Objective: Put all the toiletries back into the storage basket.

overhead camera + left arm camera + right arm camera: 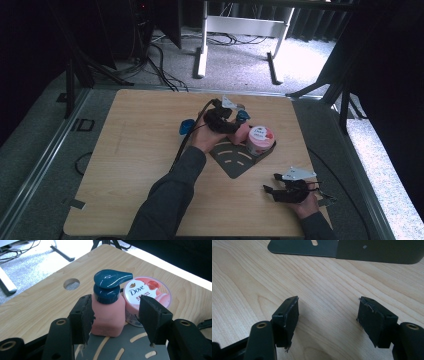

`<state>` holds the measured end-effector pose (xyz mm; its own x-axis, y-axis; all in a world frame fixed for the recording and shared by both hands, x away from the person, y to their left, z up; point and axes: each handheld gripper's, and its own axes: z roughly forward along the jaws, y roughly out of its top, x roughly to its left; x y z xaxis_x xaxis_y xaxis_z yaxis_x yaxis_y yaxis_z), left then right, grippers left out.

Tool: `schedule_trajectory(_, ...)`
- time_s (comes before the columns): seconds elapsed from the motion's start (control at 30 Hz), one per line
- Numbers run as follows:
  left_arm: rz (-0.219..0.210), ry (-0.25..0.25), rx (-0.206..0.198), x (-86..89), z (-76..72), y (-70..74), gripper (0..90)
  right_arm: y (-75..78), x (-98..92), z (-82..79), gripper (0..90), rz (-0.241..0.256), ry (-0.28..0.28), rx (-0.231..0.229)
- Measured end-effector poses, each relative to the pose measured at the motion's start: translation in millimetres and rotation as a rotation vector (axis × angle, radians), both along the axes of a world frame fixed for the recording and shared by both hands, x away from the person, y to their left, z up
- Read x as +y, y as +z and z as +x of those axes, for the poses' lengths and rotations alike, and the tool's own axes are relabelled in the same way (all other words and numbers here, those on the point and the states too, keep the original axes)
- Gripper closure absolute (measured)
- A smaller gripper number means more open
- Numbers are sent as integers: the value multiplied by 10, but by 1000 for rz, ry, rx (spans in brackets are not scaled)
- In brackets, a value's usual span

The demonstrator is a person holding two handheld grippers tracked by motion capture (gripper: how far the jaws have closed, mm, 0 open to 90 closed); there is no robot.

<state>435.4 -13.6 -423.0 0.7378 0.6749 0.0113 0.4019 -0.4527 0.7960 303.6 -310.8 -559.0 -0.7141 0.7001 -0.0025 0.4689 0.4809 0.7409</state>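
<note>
On the pale wood-grain table, towards its far right corner, a matte pink pump bottle with a glossy blue head is flanked by the wide-open left gripper, its base partly hidden, beside a round Dove tub on a slotted dark tray, while the right gripper is held open over bare wood.

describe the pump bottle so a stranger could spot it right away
On the wooden table, find the dark grey tray right of centre. The pink pump bottle stands on its far end, between the open left gripper's fingers. Its dark blue pump head separates it from the round, flat-lidded Dove jar beside it.
</note>
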Motion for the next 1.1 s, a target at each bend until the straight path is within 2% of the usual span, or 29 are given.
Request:
schedule_trajectory(0.53, 17, -37, -8, 157, -70, 82, 467, 0, 0, 0, 330, 0, 0, 0)
schedule_trajectory(0.83, 5, -28, -20, 347, -69, 147, 473, 0, 0, 0, 330, 0, 0, 0)
schedule_trajectory(1.1, 20, 2, -26, 530, -65, 166, 452, -1, 0, 0, 330, 0, 1, 0)
